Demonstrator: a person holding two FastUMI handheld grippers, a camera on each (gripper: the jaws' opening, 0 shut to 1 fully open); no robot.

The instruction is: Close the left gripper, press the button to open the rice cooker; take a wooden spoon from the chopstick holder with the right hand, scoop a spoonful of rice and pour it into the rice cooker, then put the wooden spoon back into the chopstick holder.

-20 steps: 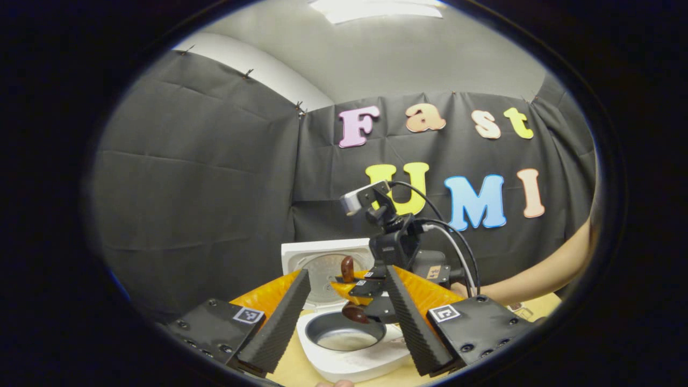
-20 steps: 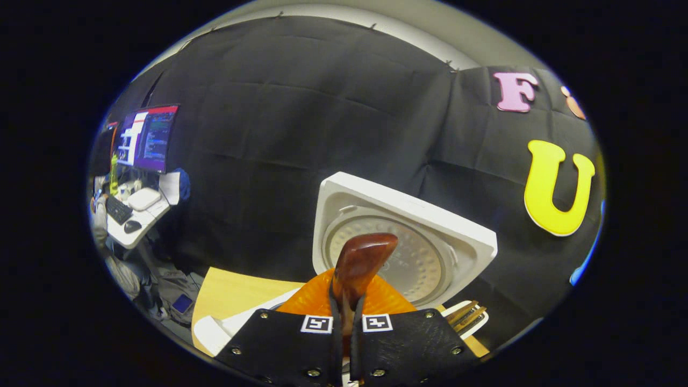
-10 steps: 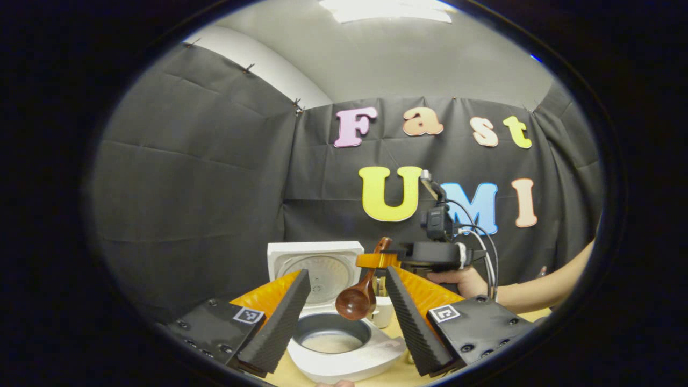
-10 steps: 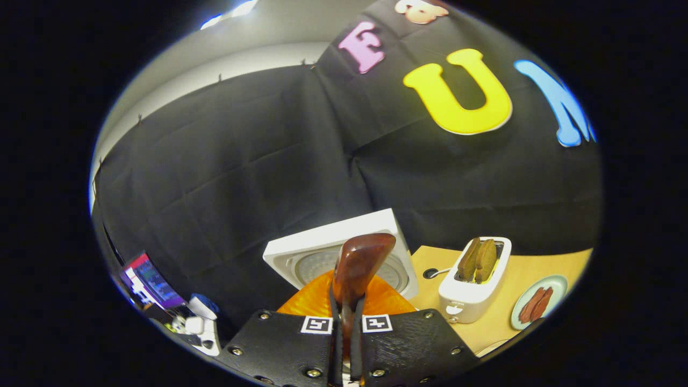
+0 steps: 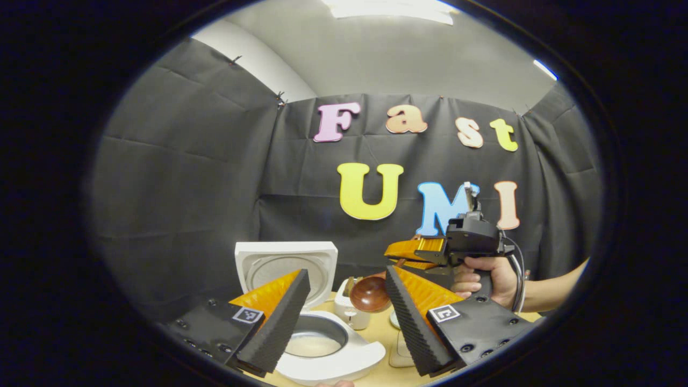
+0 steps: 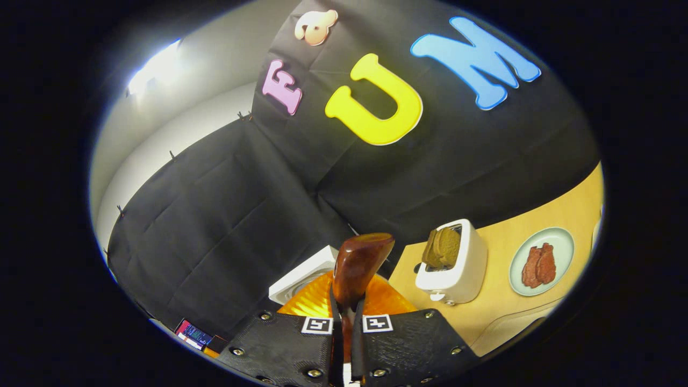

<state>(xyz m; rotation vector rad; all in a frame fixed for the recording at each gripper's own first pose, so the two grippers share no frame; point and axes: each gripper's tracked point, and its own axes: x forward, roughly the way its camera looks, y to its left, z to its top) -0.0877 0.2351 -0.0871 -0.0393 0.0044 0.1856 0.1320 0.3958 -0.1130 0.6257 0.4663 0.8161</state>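
Note:
The white rice cooker [image 5: 328,360] stands with its lid [image 5: 285,263] up, and pale rice lies in its pot [image 5: 312,341]. My left gripper [image 5: 344,322] hovers over the cooker's near side, open, with nothing between its fingers. To the right of the cooker a hand holds my right gripper [image 5: 416,252], and the wooden spoon's dark bowl [image 5: 370,293] hangs below it, off to the pot's right side. In the right gripper view the right gripper [image 6: 344,328] is shut on the spoon's handle [image 6: 357,263], which sticks up past the cooker lid [image 6: 298,274].
A white toaster [image 6: 451,269] with bread slices in it stands on the wooden table [image 6: 543,215]; it also shows behind the spoon as the toaster [image 5: 349,314]. A pale green plate [image 6: 559,244] with reddish meat lies to its right. A person's forearm [image 5: 553,285] reaches in from the right.
My right gripper has swung with the spoon from above the cooker pot to its right and tilted. The left gripper stays open, and its view has drifted rightward.

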